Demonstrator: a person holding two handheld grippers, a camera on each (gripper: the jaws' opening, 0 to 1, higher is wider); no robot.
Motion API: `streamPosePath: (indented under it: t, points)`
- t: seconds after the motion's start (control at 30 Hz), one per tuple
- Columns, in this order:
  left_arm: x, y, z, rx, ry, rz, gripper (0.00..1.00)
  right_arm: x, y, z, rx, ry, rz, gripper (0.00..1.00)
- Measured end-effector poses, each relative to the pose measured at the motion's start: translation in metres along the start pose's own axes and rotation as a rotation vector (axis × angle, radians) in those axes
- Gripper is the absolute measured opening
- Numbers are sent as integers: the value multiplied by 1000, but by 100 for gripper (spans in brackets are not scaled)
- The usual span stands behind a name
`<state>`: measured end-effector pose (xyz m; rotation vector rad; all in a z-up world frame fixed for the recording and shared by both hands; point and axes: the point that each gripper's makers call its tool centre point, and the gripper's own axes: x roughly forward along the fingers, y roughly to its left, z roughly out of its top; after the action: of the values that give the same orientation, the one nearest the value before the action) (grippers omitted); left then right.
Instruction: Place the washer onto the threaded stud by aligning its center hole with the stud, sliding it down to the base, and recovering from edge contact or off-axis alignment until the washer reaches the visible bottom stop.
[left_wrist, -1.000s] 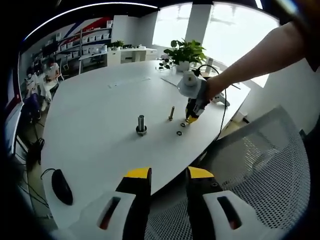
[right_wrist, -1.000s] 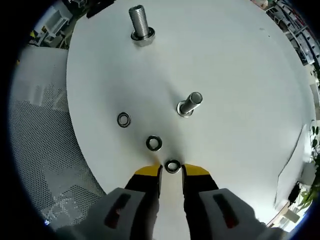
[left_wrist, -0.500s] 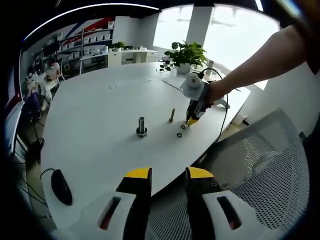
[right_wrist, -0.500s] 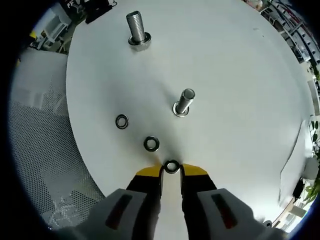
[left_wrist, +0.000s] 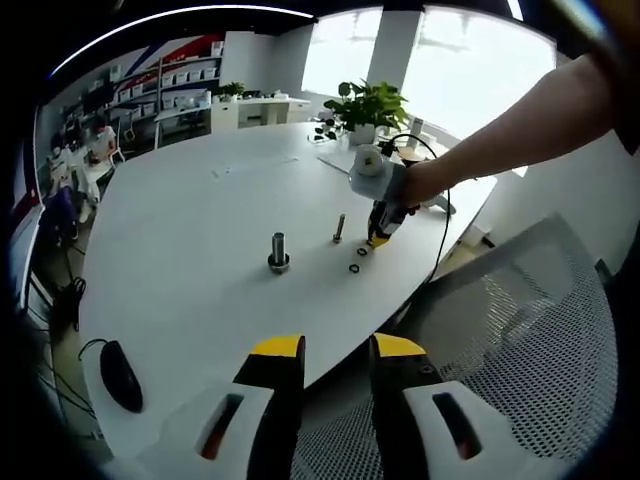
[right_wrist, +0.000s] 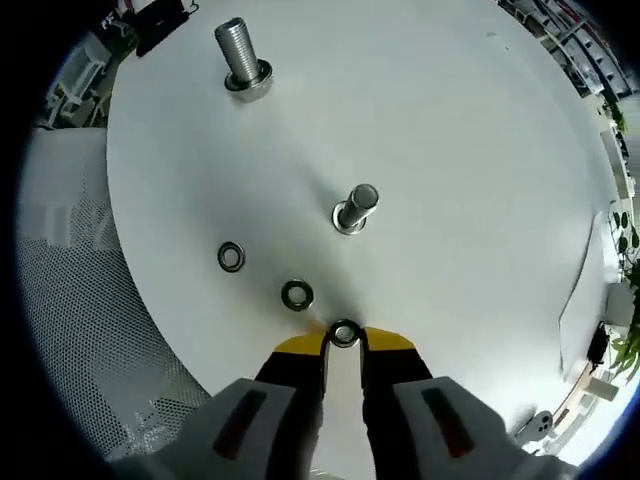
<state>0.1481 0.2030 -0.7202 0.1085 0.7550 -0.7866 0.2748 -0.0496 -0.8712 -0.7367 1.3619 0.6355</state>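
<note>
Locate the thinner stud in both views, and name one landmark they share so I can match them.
Left gripper view: the thinner stud stands right of centre on the white table, just left of the right gripper.
Right gripper view: it stands near centre, beyond the washer at the jaw tips.
Shared landmark: the thicker stud.

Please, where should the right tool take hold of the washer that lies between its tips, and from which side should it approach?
Grip the washer by its outer rim, one jaw on each opposite edge, coming down from above as the right tool already points. It lies flat on the white table, so only the thin rim is offered; the hole should probably stay free for the smaller stud.
</note>
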Motion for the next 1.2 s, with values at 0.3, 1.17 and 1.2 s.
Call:
streamPosePath:
  t: [0.3,1.17,1.2]
  points:
    - [-1,-1,1,-6,-10,-8,24,2,-6,-2,106,-76,16,14]
    - [-1,-1,2,-3,-18,-10,24,-1,-9,-8,304,-213,-34,13]
    - [-1,-1,2,-3,-18,-9,24,-2,-9,-8,326,-226,-34,13]
